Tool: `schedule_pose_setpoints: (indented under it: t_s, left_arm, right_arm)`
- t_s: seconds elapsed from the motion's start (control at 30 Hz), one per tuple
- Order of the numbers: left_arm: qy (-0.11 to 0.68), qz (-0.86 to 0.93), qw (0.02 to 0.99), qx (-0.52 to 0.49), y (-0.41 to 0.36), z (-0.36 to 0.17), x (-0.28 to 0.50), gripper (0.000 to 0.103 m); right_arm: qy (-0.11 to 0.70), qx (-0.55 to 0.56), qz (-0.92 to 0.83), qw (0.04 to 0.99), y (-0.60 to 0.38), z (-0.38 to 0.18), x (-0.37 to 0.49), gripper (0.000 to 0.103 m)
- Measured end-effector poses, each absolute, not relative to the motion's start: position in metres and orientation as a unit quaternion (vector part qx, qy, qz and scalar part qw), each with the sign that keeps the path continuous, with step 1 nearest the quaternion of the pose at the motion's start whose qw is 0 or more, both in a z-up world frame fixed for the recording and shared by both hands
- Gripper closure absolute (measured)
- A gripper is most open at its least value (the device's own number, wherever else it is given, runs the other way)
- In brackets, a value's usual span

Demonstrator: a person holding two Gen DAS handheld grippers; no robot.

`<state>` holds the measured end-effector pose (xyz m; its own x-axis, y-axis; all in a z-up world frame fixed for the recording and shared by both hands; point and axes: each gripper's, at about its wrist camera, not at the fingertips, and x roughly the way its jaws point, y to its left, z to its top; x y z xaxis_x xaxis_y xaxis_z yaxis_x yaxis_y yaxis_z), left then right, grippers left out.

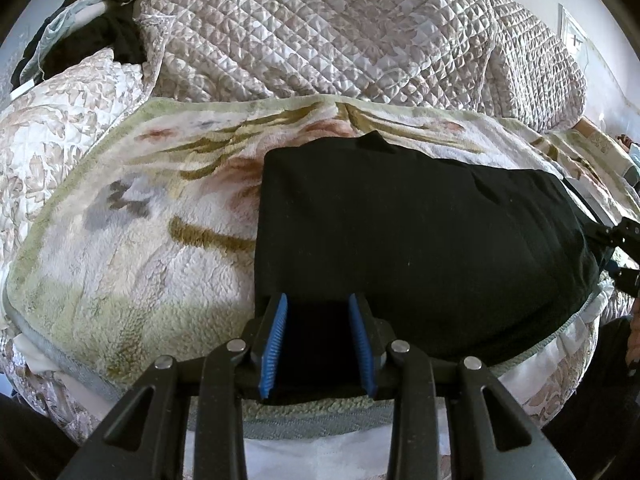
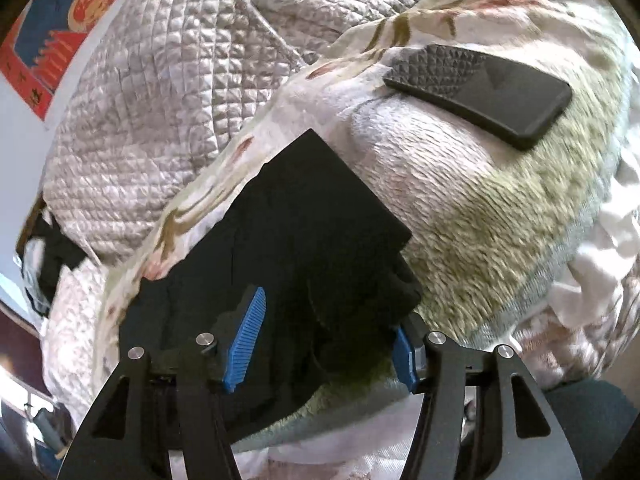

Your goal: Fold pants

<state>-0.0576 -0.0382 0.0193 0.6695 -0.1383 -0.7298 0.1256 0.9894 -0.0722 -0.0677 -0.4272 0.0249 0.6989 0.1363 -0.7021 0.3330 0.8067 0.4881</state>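
Note:
The black pants (image 1: 420,240) lie folded in a flat rectangle on a floral fleece blanket (image 1: 140,240). My left gripper (image 1: 318,300) sits at their near edge, and black cloth fills the gap between its blue pads (image 1: 276,340). At the right end of the pants, my right gripper's fingers (image 1: 612,236) poke in from the frame edge. In the right wrist view the pants (image 2: 304,220) run away to the upper left. My right gripper (image 2: 330,316) stands open over their bunched corner. One pad is above the cloth, the other at its edge.
A black phone (image 2: 480,88) rests on the blanket (image 2: 500,220) beyond the pants. A quilted bedcover (image 1: 320,32) is heaped behind, with dark clothes (image 1: 100,36) at the far left. A red and blue poster (image 2: 60,32) hangs on the wall.

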Motion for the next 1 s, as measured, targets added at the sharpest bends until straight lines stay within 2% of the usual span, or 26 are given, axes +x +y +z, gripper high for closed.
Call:
schedule_pose_setpoints:
  t_s: [0.03,0.27,0.47,0.6,0.8,1.0]
  left_arm:
    - [0.400,-0.073,0.914,-0.009,-0.038,0.019,-0.058,0.068]
    - [0.405,-0.066,0.912,-0.017,-0.035,0.034,-0.054,0.068]
    - [0.390,-0.041,0.919,-0.048,-0.001,0.061,-0.039,0.068]
    - [0.383,-0.015,0.921,-0.068,0.024,0.066,-0.036,0.068]
    - [0.402,0.000,0.911,-0.090,0.040,0.046,-0.041,0.068]
    - [0.415,0.003,0.901,-0.122,0.050,0.033,-0.040,0.068]
  right_arm:
    - [0.383,0.297,-0.052,0.873,-0.425,0.029,-0.065,0.083]
    - [0.351,0.244,0.013,0.904,-0.386,0.087,-0.057,0.085]
    - [0.335,0.183,0.137,0.914,-0.297,0.125,-0.042,0.085]
    - [0.360,0.129,0.224,0.896,-0.223,0.111,-0.035,0.085]
    - [0.459,0.060,0.277,0.842,-0.150,0.037,-0.030,0.085]
    - [0.433,0.042,0.265,0.860,-0.147,0.054,-0.038,0.084]
